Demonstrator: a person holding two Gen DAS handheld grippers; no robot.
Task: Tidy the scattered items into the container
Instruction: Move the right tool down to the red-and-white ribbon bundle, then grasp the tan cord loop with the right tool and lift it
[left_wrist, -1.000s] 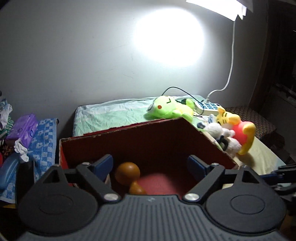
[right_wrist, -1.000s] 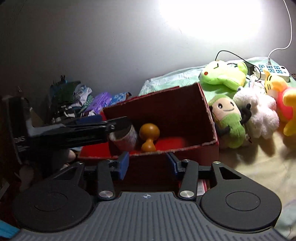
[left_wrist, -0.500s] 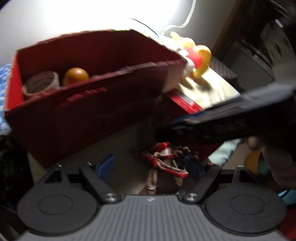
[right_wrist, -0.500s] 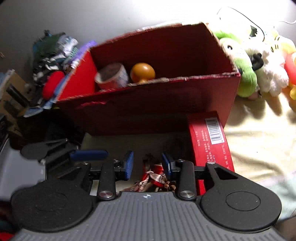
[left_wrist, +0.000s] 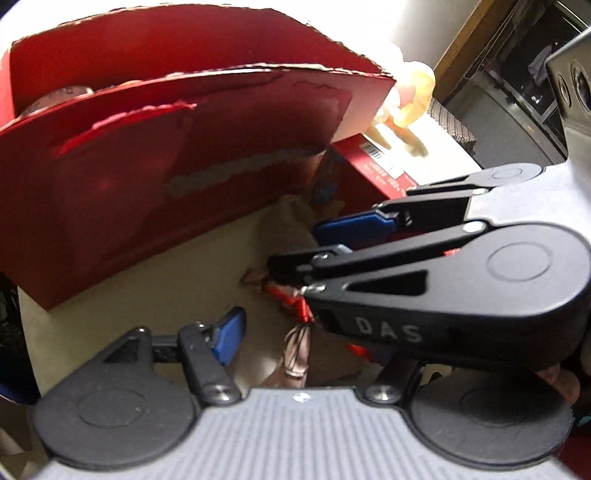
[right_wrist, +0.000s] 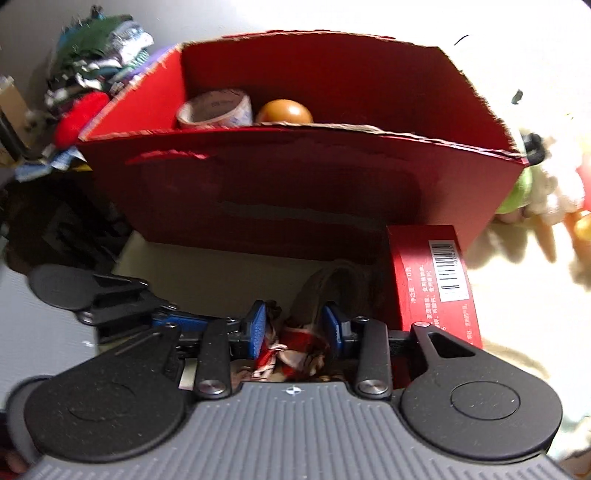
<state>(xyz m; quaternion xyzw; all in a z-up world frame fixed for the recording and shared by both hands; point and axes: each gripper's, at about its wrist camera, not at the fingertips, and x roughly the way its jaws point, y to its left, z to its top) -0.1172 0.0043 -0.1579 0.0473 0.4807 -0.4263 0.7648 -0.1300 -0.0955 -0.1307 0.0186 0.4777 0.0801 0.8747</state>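
Down in front of the box (right_wrist: 295, 192), the right claw (right_wrist: 293, 326) straddles a small doll (right_wrist: 295, 347) in red and white; its blue pads (right_wrist: 257, 326) stand narrowly apart, either side of the doll, and I cannot tell whether they press on it. The left claw (left_wrist: 295, 332) comes at the same doll (left_wrist: 295, 354) from the side, jaws wider apart and just now closing, one blue pad (left_wrist: 231, 334) clear of the doll, the other hidden behind the right claw (left_wrist: 325, 254). The doll lies on the pale surface (right_wrist: 221, 277) just before the box's front wall, beside a flat red carton (right_wrist: 428, 280) with a barcode. Inside the box sit a tape roll (right_wrist: 216, 109) and a brown wooden thing (right_wrist: 284, 112). Plush toys (right_wrist: 543, 184) crowd past its right end; clothes (right_wrist: 99, 74) are heaped at its left.
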